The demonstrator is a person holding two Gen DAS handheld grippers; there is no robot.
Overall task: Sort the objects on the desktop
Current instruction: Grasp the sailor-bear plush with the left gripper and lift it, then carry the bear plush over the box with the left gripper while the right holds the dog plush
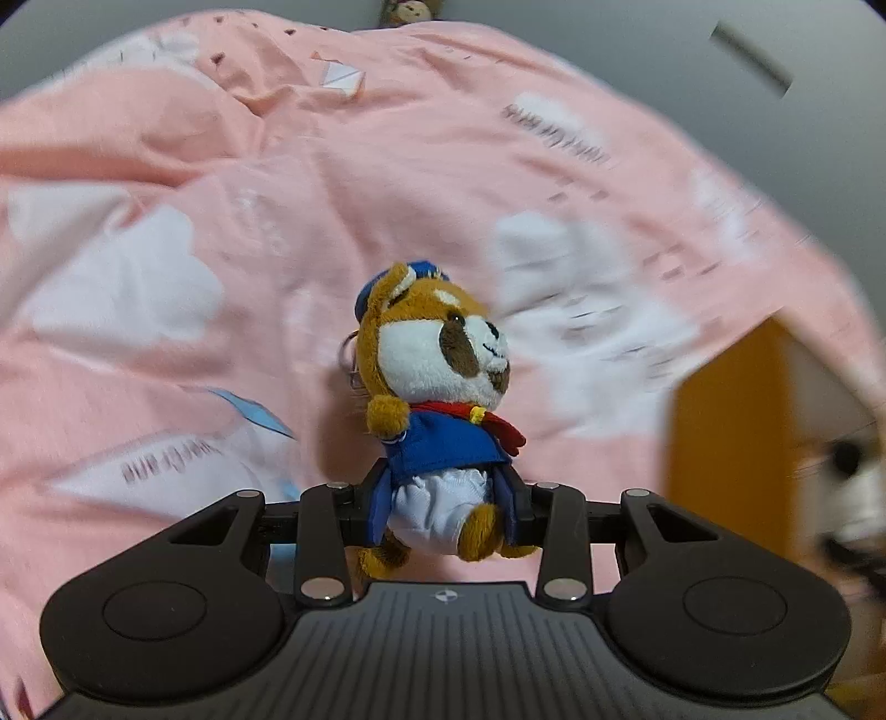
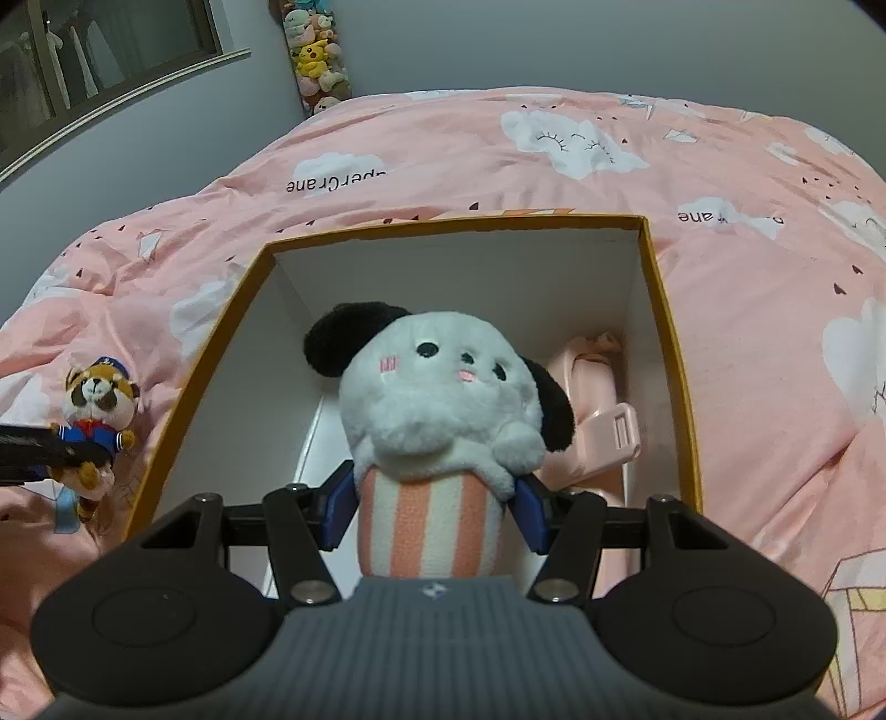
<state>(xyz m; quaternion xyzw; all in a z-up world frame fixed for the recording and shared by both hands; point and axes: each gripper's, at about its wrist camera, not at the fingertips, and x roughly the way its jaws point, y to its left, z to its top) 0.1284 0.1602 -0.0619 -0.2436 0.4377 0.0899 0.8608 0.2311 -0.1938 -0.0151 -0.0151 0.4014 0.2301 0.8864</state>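
A small brown raccoon plush (image 1: 437, 354) in a blue cap, blue jacket and red scarf sits upright in my left gripper (image 1: 443, 509), whose blue pads are shut on its white lower body. In the right wrist view the same plush (image 2: 97, 410) shows at the far left, beside the box, with the left gripper's black fingers (image 2: 39, 446) on it. My right gripper (image 2: 434, 509) is shut on the pink-and-white striped body of a white dog plush (image 2: 443, 399) with black ears. It holds this plush over the open orange box (image 2: 673, 354).
The box has white inner walls and holds a pink plastic object (image 2: 598, 421) at its right side. It rests on a pink duvet (image 2: 764, 310) with white clouds. A hanging rack of plush toys (image 2: 315, 55) and a window (image 2: 111, 50) lie beyond. The box's orange wall (image 1: 720, 421) is at the right in the left wrist view.
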